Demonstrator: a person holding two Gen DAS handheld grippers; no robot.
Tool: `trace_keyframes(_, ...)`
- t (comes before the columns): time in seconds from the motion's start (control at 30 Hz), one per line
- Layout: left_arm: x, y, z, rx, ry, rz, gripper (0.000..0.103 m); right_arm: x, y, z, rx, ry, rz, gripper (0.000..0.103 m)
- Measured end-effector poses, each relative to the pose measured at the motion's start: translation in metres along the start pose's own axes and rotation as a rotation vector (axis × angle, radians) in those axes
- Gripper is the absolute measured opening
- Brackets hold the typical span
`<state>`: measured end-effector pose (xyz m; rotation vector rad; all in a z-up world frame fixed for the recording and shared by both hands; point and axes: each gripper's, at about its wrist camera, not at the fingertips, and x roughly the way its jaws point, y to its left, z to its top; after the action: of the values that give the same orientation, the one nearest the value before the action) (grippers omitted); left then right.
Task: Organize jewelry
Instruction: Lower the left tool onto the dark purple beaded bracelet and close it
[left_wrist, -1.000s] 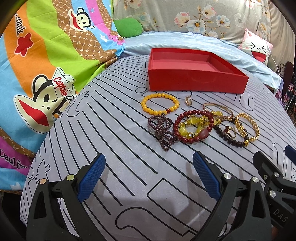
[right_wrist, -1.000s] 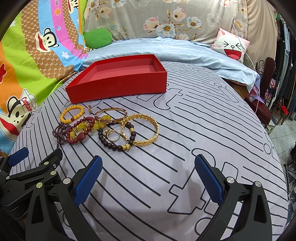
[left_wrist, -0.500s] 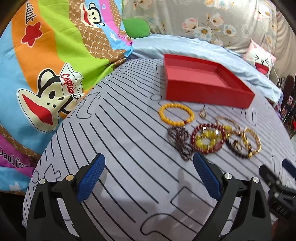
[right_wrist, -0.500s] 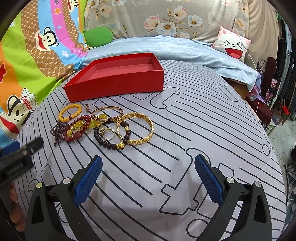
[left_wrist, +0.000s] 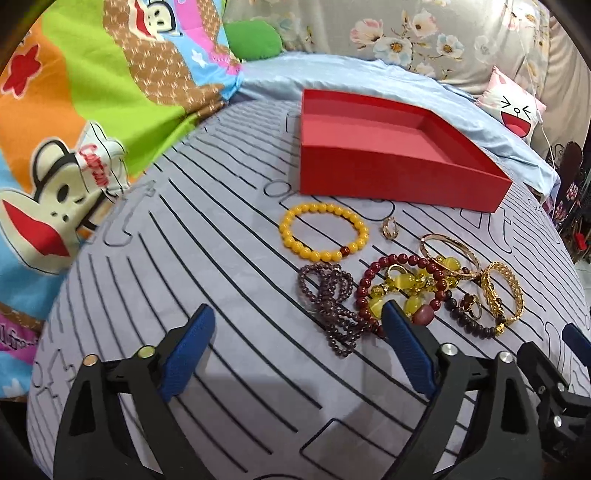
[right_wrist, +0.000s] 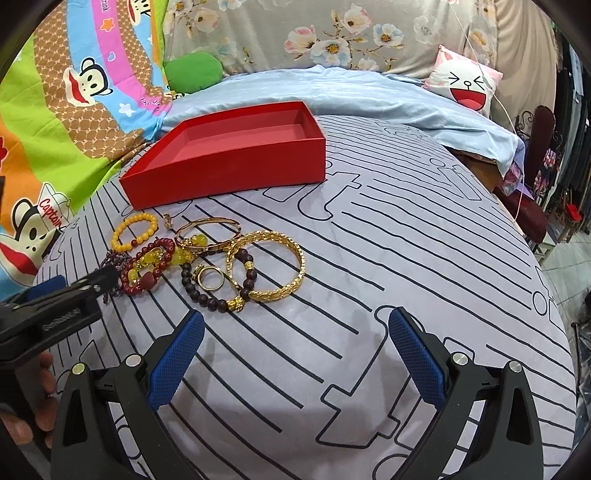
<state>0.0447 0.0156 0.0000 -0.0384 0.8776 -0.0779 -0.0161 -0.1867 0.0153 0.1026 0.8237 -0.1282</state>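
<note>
An empty red box (left_wrist: 391, 162) (right_wrist: 236, 166) stands at the back of the grey striped cloth. In front of it lies a heap of jewelry: a yellow bead bracelet (left_wrist: 323, 232) (right_wrist: 135, 229), a dark purple bead strand (left_wrist: 332, 306), a red bead bracelet (left_wrist: 400, 291) (right_wrist: 151, 264), a gold bangle (right_wrist: 266, 271) (left_wrist: 502, 291), a gold ring (right_wrist: 208, 278) and a dark bead bracelet (right_wrist: 218, 291). My left gripper (left_wrist: 295, 354) is open, just short of the purple strand. My right gripper (right_wrist: 295, 354) is open, short of the gold bangle.
The cloth (right_wrist: 406, 258) covers a rounded surface that falls away at the right. A cartoon-print blanket (left_wrist: 74, 110) lies left, a light blue sheet (right_wrist: 351, 96) and pillows (right_wrist: 465, 83) behind the box. The left gripper's body (right_wrist: 55, 310) shows at the right wrist view's left edge.
My left gripper has moved forward and right toward the jewelry, which now lies closer to its fingers. My right gripper has held almost still. Both stay open.
</note>
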Motion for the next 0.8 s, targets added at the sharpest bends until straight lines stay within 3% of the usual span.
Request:
trace_keyframes(0.03, 0.003, 0.002, 0.0, -0.014, 0.014, -0.024, 0.073, 0.0, -0.001, 0.0, 0.003, 0.0, 0.001, 0.096)
trace_keyframes(0.1, 0.002, 0.005, -0.001, -0.026, 0.005, -0.031, 0.067, 0.001, -0.001, 0.0, 0.005, 0.001, 0.003, 0.096)
trace_keyframes(0.2, 0.002, 0.007, 0.0, -0.027, 0.0, -0.048, 0.051, 0.001, -0.001, -0.001, 0.004, 0.002, 0.004, 0.096)
trace_keyframes(0.33, 0.003, 0.011, 0.0, -0.036, 0.001, -0.097, 0.018, 0.001, -0.001, -0.001, -0.001, 0.003, 0.007, 0.096)
trace_keyframes(0.5, 0.001, 0.012, -0.001, -0.035, -0.002, -0.132, 0.011, 0.002, -0.003, 0.001, 0.006, 0.013, 0.02, 0.096)
trace_keyframes(0.8, 0.002, 0.013, -0.003, -0.041, 0.003, -0.147, 0.011, 0.013, 0.001, 0.023, 0.006, -0.001, 0.016, 0.093)
